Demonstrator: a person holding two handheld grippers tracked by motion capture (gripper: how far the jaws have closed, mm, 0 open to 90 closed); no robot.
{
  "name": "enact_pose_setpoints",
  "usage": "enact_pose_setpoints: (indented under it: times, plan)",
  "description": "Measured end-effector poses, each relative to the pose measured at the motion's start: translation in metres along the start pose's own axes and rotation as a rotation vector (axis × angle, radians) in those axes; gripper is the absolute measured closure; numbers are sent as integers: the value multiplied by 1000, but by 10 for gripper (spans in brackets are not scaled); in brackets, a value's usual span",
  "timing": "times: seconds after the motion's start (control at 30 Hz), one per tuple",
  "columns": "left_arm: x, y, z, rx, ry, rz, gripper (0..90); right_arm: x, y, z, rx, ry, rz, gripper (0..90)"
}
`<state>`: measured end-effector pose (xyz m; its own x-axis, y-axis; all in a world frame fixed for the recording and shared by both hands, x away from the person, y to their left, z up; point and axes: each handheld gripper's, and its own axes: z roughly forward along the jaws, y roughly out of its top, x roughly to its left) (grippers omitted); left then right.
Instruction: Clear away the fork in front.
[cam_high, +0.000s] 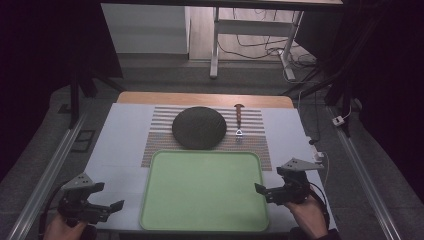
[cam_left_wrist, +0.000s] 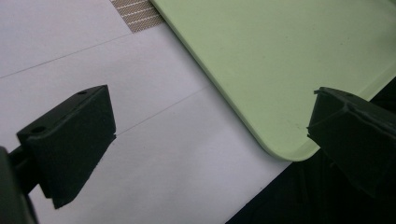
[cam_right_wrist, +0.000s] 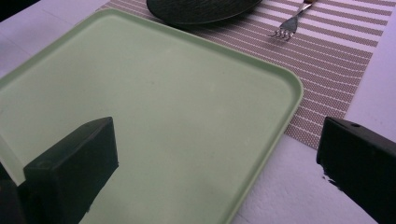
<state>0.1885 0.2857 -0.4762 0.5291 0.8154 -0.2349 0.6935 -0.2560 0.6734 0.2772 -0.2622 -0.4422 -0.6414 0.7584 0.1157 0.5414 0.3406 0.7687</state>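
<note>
Your left gripper (cam_high: 107, 197) sits at the lower left of the high view, over the white table (cam_high: 120, 135), just left of the green tray (cam_high: 204, 219). Its jaws are spread wide and hold nothing. In the left gripper view, the tray's rounded corner (cam_left_wrist: 285, 151) lies between the jaws, at the lower right.

Your right gripper (cam_high: 268, 181) is at the lower right of the high view, beside the tray's right edge. Its jaws are spread wide too, with nothing between them.

Above the tray, near the middle of the high view, a dark round plate (cam_high: 199, 127) rests on a striped mat (cam_high: 252, 135). A fork (cam_high: 239, 120) lies on the mat just right of the plate.
</note>
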Motion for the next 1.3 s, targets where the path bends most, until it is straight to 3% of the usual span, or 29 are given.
enact_pose_setpoints:
  times: [0.5, 0.97, 1.3]
  plan:
    - [0, 0, 0, 3, 1, 0, 11, -4, 12, 24, 49, -15, -10, 0]
    - [0, 0, 1, 7, -1, 0, 13, -17, 29, 51, 89, -58, -51, 0]
    - [0, 1, 1, 11, 0, 2, 14, -27, 42, 68, 104, -79, -43, 0]
